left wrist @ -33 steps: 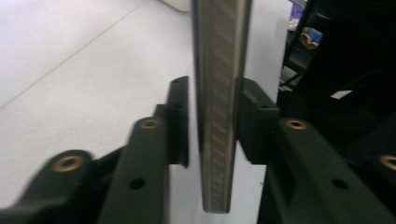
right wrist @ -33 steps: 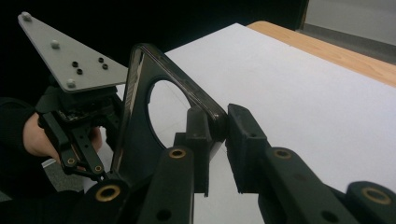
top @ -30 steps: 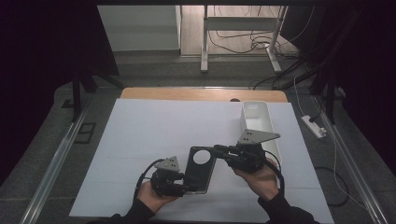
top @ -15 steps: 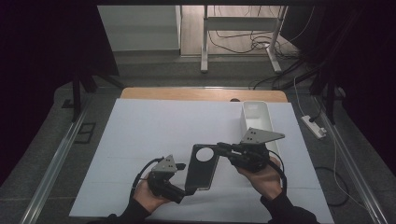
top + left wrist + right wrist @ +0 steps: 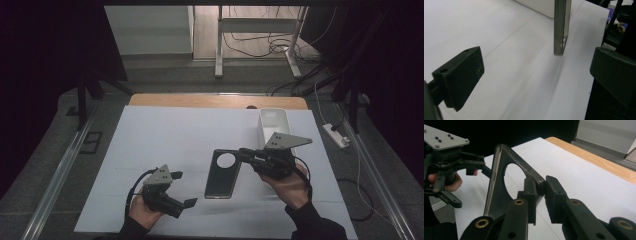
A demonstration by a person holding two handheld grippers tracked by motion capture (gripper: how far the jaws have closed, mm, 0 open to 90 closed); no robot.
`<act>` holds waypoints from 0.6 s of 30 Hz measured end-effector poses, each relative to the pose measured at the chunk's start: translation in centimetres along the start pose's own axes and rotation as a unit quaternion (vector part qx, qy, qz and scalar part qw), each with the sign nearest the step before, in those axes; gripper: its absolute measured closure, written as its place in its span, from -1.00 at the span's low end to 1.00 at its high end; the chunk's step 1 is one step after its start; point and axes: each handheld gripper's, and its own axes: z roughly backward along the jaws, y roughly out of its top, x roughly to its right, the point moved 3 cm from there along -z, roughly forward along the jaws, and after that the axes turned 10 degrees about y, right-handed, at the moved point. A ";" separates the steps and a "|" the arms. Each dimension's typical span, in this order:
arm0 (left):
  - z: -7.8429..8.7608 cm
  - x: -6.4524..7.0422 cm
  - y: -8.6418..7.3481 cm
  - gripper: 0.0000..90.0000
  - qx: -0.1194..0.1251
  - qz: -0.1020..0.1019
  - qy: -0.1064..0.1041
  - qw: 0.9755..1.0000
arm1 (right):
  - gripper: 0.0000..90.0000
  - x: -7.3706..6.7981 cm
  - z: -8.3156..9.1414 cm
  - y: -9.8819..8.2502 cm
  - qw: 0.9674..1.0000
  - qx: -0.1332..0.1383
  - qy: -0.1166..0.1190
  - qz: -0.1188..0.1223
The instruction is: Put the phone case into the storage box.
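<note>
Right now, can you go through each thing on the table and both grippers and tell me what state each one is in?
Phone case: held up off the white table cover, clamped at its top corner beside the round camera cutout.
Right gripper: shut on the phone case.
Left gripper: open, holding nothing, apart from the case.
White bin: upright on the table, open top; contents cannot be told.

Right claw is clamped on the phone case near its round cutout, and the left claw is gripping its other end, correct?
Not quite. The left claw is open and clear of the phone case, as the left gripper view shows. The right claw is clamped on it near the round cutout.
</note>
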 end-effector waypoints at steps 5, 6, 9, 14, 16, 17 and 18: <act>0.8 -0.7 -0.6 -1.00 0.003 -0.003 0.022 1.000 | 0.76 0.4 0.4 0.4 1.000 0.002 -0.002 -0.002; 1.0 -0.8 -0.7 -1.00 0.004 -0.001 0.028 1.000 | 0.75 0.5 0.5 0.5 1.000 0.003 -0.003 -0.001; 1.6 -1.1 -1.3 -1.00 0.008 0.000 0.036 0.999 | 0.76 0.8 0.7 0.9 1.000 0.003 -0.007 0.000; 2.6 -1.5 -2.2 -1.00 0.005 0.005 0.060 0.998 | 0.76 1.4 1.0 1.3 1.000 0.006 -0.013 -0.002; 3.2 -1.7 -2.7 -1.00 0.008 0.016 0.069 0.997 | 0.76 1.6 1.3 1.7 1.000 0.006 -0.017 0.000; 3.2 -1.7 -2.7 -1.00 0.008 0.016 0.069 0.997 | 0.76 1.7 1.3 1.8 1.000 0.006 -0.018 0.001; 3.5 -1.8 -2.9 -1.00 0.009 0.019 0.075 0.997 | 0.76 1.7 1.3 1.8 1.000 0.006 -0.018 0.001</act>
